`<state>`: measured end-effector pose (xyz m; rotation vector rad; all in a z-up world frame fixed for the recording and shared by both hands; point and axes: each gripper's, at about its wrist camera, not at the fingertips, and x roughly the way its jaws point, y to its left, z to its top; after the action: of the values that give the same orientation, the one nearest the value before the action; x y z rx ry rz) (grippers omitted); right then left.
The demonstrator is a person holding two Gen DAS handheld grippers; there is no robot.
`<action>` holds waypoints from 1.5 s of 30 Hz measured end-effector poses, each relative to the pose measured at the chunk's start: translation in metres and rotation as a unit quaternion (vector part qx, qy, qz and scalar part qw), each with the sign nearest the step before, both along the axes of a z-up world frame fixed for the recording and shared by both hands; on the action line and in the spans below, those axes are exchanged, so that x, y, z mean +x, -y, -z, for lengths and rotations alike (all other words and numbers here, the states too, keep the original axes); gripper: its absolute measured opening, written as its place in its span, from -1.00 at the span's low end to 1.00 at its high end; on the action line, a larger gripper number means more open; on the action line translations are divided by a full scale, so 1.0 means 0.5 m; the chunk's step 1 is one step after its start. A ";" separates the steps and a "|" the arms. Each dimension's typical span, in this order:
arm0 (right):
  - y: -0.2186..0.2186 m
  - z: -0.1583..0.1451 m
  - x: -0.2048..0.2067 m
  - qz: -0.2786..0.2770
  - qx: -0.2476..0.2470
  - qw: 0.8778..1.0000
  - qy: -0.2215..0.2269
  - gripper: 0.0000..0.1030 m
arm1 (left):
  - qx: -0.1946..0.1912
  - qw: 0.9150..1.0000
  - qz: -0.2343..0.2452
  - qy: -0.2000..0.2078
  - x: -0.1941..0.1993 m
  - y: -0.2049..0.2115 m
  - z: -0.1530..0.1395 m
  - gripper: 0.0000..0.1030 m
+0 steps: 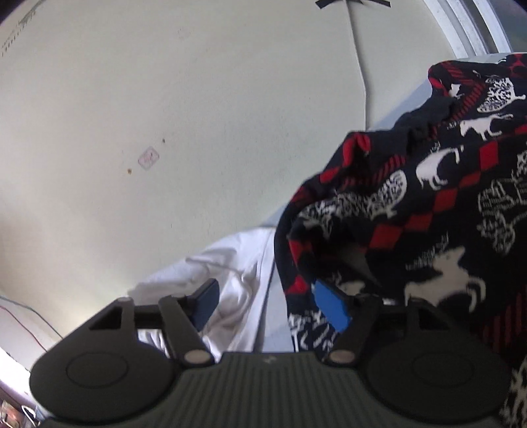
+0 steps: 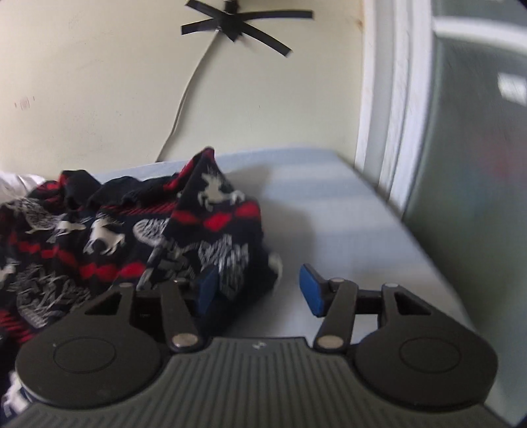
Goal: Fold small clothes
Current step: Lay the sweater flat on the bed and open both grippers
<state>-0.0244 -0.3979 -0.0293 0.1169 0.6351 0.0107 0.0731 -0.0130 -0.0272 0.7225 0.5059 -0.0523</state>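
Item: one small garment [image 1: 428,197], black knit with red diamond bands and white animal figures. It lies crumpled in a loose heap on a pale blue table [image 2: 346,224], one corner standing up in a peak in the right wrist view. In the left wrist view it fills the right half of the picture, and its near edge hangs over the right pad of the left tongs.

Item: white cloth [image 1: 237,273], rumpled, lying on the table to the left of the garment, near the left tongs.

Item: left tongs [image 1: 273,306], black frame with blue pads. The jaws stand well apart. Between them show the white cloth and a strip of bare table. The garment's edge drapes at the right pad [image 1: 329,306], partly covering it; the pads do not press on the cloth.

Item: right tongs [image 2: 260,289], same make. The jaws stand well apart. A fold of the garment lies against the left pad [image 2: 207,293] and reaches into the gap; the right pad [image 2: 311,291] is clear of it, over bare table. Nothing is gripped.

Item: cream wall [image 1: 164,115] at the far side of the table, with a few small marks, a thin cord [image 2: 184,98] running down it, and strips of black tape [image 2: 237,23] crossed at the cord's top end.

Item: white window frame [image 2: 385,115] at the far right, beside the table's right edge; the pane beyond it is blurred.
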 end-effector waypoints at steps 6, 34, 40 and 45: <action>-0.009 0.007 -0.091 -0.009 0.132 0.990 0.039 0.70 | -0.114 0.991 -0.043 -0.056 -0.017 -0.083 -0.015 0.73; -0.347 0.051 0.342 -0.161 -0.028 0.984 -0.078 -0.45 | -0.159 0.979 -0.080 -0.100 -0.072 -0.128 -0.010 -0.21; -0.442 0.050 0.554 -0.150 -0.074 0.985 -0.049 -0.44 | -0.169 0.976 -0.094 -0.095 -0.081 -0.134 -0.003 -0.18; -0.422 0.042 0.669 -0.070 -0.043 0.996 -0.038 -0.42 | -0.170 0.976 -0.103 -0.095 -0.082 -0.132 -0.006 -0.09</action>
<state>0.3101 -0.1870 -0.0501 -0.0107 0.7188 0.1140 0.0321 0.0529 -0.0243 0.3289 0.7324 -0.0140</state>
